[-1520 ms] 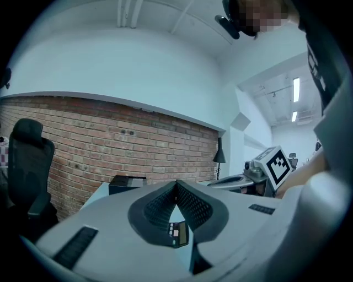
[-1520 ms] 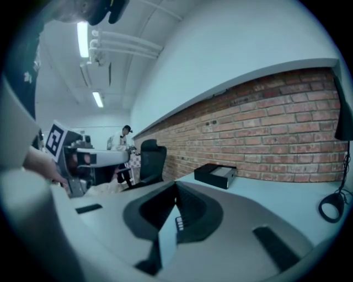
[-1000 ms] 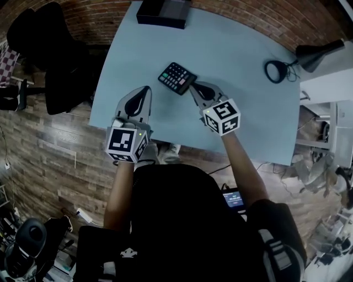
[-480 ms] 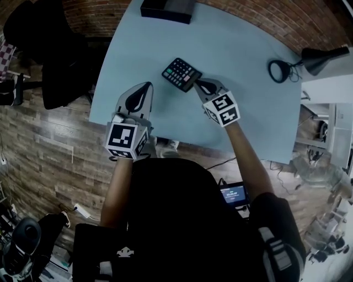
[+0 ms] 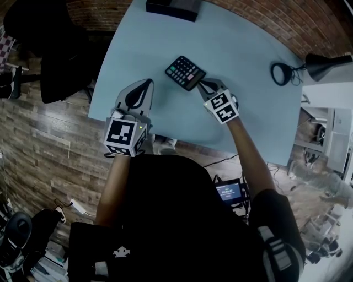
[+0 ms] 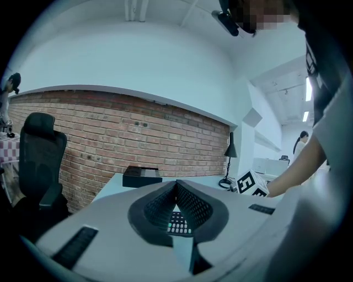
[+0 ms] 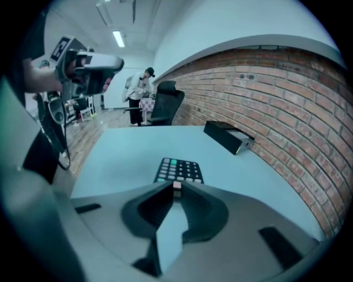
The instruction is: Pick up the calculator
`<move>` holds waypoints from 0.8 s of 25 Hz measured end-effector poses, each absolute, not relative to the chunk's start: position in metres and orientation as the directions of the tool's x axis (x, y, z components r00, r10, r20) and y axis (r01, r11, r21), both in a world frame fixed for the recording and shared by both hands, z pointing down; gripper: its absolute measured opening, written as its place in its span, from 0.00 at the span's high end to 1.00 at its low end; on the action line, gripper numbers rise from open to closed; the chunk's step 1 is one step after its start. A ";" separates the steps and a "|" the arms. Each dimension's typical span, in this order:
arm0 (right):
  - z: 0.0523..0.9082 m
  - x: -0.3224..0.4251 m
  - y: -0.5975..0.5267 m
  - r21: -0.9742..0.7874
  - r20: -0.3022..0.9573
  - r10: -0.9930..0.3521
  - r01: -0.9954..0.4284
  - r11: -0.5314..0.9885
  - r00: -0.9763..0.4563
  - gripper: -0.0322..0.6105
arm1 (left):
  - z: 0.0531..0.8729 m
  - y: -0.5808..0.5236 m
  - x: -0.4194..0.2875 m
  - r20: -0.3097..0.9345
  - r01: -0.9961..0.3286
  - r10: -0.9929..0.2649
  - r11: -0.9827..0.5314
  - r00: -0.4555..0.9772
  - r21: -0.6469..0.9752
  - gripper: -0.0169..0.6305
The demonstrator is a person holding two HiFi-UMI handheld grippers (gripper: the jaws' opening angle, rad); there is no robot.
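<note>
The black calculator with pale keys and one green key lies tilted on the light blue table. My right gripper points down at its near corner. In the right gripper view the calculator runs away from the tips of the right gripper, its near edge caught between them. The jaws are opening, only a thin slit apart. My left gripper hovers shut and empty to the calculator's left. Between the left gripper's closed jaws the calculator's keys show.
A black box sits at the table's far edge, also in the right gripper view. A black desk lamp with a ring base stands at the right. A black office chair stands left of the table, before a brick wall.
My right gripper has gone down and farther across the table with the calculator, which now looks flatter on the surface. The left gripper has hardly moved.
</note>
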State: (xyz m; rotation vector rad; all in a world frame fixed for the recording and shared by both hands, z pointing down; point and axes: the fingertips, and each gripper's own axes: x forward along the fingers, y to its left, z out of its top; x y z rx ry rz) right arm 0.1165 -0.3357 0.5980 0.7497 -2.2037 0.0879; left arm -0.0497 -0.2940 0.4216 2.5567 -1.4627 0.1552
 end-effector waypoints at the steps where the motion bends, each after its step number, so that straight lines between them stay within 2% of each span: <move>1: 0.601 0.117 -0.336 0.168 0.710 -0.484 -0.546 0.821 -0.511 0.90 | 0.422 -0.294 -0.050 0.187 -0.862 -0.841 -0.495 0.507 0.113 0.97; 6: 0.606 0.118 -0.340 0.123 0.705 -0.490 -0.593 0.796 -0.512 0.87 | 0.426 -0.294 -0.051 0.200 -0.860 -0.837 -0.498 0.510 0.109 0.97; 14: 0.618 0.119 -0.338 0.065 0.709 -0.482 -0.632 0.772 -0.515 0.70 | 0.434 -0.292 -0.047 0.222 -0.855 -0.826 -0.507 0.519 0.111 0.97; 20: 0.628 0.126 -0.343 0.010 0.706 -0.490 -0.685 0.728 -0.511 0.66 | 0.438 -0.292 -0.038 0.236 -0.849 -0.816 -0.517 0.528 0.110 0.97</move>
